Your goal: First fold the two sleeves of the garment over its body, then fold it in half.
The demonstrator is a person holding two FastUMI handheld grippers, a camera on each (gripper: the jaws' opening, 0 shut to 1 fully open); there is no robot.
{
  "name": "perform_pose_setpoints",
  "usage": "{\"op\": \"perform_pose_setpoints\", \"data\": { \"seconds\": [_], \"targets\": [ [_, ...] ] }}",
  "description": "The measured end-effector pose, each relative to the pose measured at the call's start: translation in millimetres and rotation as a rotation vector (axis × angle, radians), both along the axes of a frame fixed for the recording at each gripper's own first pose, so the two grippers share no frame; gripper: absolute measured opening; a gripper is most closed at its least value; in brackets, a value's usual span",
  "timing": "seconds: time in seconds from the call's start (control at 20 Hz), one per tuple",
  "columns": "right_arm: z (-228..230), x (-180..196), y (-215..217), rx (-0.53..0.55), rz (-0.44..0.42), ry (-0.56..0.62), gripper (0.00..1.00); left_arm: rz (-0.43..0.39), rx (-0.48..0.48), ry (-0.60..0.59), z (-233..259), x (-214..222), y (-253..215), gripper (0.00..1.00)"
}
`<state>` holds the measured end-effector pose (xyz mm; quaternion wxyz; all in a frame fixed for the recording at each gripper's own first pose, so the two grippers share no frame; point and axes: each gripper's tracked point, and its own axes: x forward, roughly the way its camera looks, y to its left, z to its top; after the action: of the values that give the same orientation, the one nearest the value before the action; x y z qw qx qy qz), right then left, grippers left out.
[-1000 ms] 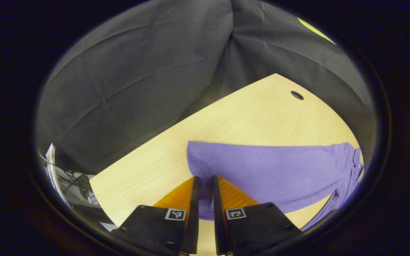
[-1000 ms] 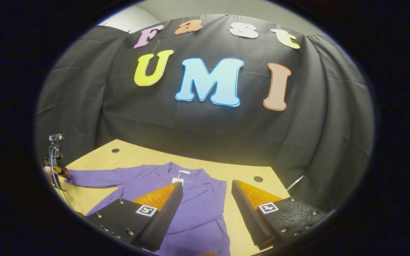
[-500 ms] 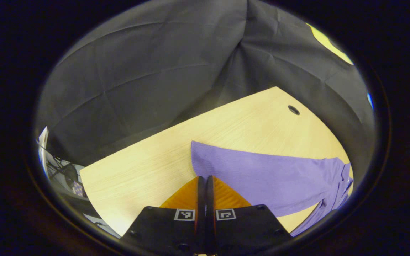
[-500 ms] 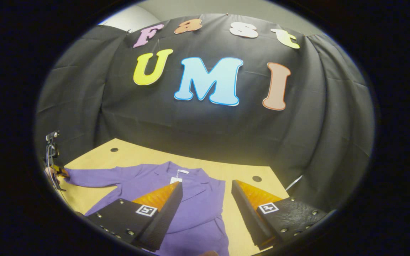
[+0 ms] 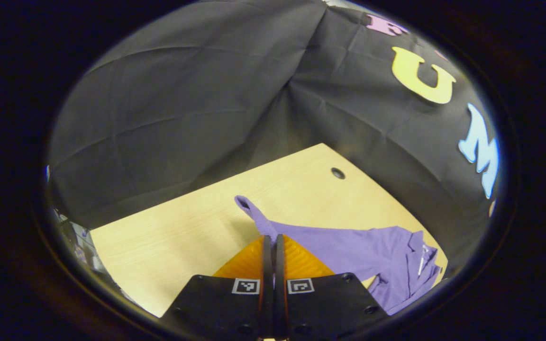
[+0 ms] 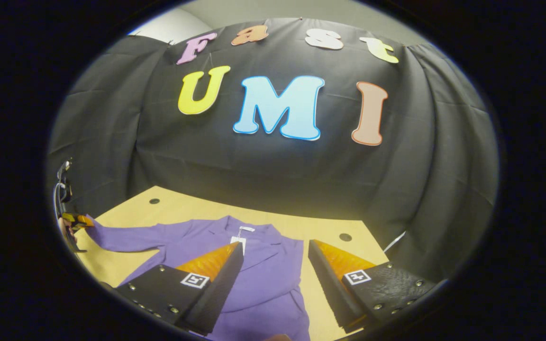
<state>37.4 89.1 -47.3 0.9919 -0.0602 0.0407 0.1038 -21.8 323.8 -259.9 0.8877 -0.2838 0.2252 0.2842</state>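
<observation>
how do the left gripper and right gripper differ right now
The left gripper has its fingers closed together, pinching the purple garment's sleeve; the right gripper stands wide open and holds nothing. The left gripper lifts the sleeve end off the table; the right gripper hovers above the garment's body. Both point over the same garment.

Pale wood-grain desk [image 6: 330, 227] with round cable holes [image 5: 337, 173], enclosed by creased black cloth wall [image 6: 273, 170]; a pale wall [image 6: 173, 23] shows above.
</observation>
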Motion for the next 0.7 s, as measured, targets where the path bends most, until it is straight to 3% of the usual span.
{"op": "perform_pose_setpoints", "data": {
  "seconds": [0.4, 0.7],
  "targets": [
    [-4, -2, -4, -0.006, -0.016, -0.005, 0.88, -0.238, 0.039, -0.136, 70, 46, -108, 0.07],
    [-8, 0, -9, 0.012, -0.032, 0.011, 0.88, -0.470, 0.178, -0.152, 106, 71, -191, 0.07]
  ]
}}
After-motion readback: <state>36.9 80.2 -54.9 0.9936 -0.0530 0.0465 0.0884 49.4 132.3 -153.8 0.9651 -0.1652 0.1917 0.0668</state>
